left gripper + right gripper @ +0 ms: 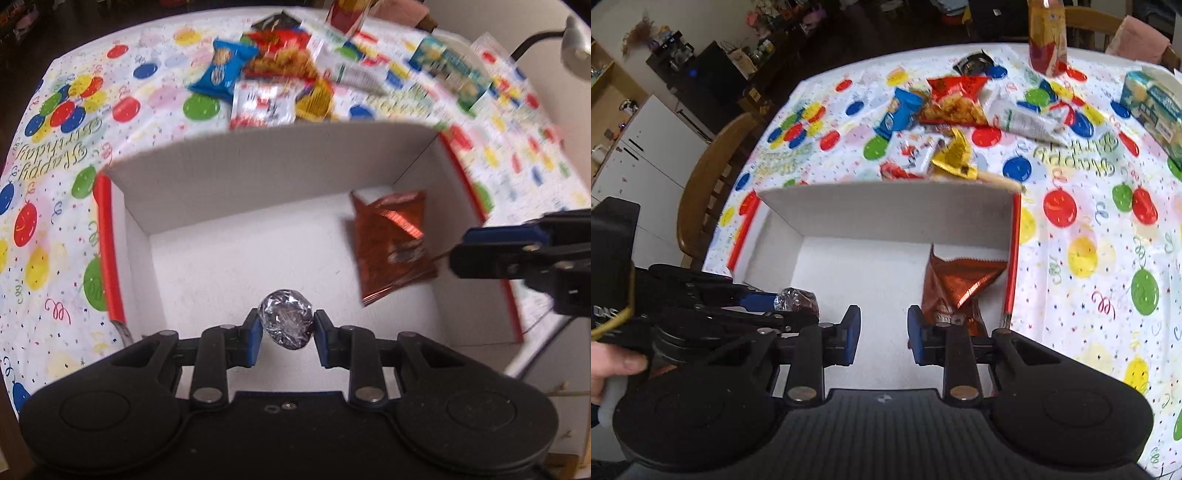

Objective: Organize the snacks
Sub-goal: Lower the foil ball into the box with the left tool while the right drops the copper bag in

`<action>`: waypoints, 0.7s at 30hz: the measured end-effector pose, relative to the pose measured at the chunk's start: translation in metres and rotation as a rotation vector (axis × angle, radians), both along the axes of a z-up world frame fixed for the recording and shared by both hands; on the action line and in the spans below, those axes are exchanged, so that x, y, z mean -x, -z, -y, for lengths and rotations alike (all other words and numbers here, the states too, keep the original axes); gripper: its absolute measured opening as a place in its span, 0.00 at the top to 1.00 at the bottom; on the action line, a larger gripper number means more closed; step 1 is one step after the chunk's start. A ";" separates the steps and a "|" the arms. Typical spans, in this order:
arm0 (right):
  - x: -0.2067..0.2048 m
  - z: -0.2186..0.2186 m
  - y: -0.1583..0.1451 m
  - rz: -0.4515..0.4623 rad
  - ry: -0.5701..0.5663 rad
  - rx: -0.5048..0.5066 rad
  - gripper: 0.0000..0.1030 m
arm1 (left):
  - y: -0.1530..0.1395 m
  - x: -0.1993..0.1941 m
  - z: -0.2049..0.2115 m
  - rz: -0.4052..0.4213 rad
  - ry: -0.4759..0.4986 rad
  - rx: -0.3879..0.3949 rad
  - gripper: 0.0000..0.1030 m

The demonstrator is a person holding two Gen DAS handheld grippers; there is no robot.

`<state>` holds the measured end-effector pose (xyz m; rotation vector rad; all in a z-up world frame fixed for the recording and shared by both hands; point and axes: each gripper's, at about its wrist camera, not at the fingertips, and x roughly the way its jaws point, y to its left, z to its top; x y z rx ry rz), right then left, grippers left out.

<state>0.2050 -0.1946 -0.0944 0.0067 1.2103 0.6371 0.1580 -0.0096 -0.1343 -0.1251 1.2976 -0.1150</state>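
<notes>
Balloon-printed birthday tablecloth (1082, 258) is covering the table I am working over, with a wooden chair (709, 192) and white cabinets (646, 162) showing at its far left side in the right wrist view. On the cloth I am seeing a white cardboard box (258, 162) with red edges, open at the top.

My left gripper (286, 328) is clamping a small round snack in crinkled silver wrapping (286, 317); the snack is sitting between the blue finger pads (254, 332), touching both, above the box floor near its front edge. My right gripper (882, 332) is hovering over the box with its fingers spread apart and nothing between them.

Inside the box, a shiny copper-orange chip bag (956, 288) is lying against the right wall, just beyond the right finger of my right gripper.

Beyond the box, a loose pile of snacks is resting on the cloth: a blue packet (897, 110), a red-and-orange bag (953, 99), a yellow packet (955, 155), a white pouch (1023, 118), and a pale green-blue box (1156, 107) well apart at the right.
</notes>
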 end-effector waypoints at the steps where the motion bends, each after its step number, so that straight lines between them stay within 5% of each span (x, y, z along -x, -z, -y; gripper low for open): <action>1: 0.001 0.000 0.004 -0.003 0.001 0.005 0.73 | 0.006 0.000 0.002 -0.006 0.006 -0.008 0.73; 14: 0.010 0.003 0.017 -0.014 0.005 -0.002 0.73 | 0.032 0.001 0.011 -0.036 0.037 -0.033 0.66; 18: 0.012 0.003 0.011 0.000 -0.002 -0.011 0.73 | 0.023 0.005 0.009 -0.011 0.032 -0.040 0.40; 21: 0.015 0.004 0.004 0.017 -0.004 -0.018 0.73 | 0.013 0.008 0.009 0.023 0.040 -0.054 0.37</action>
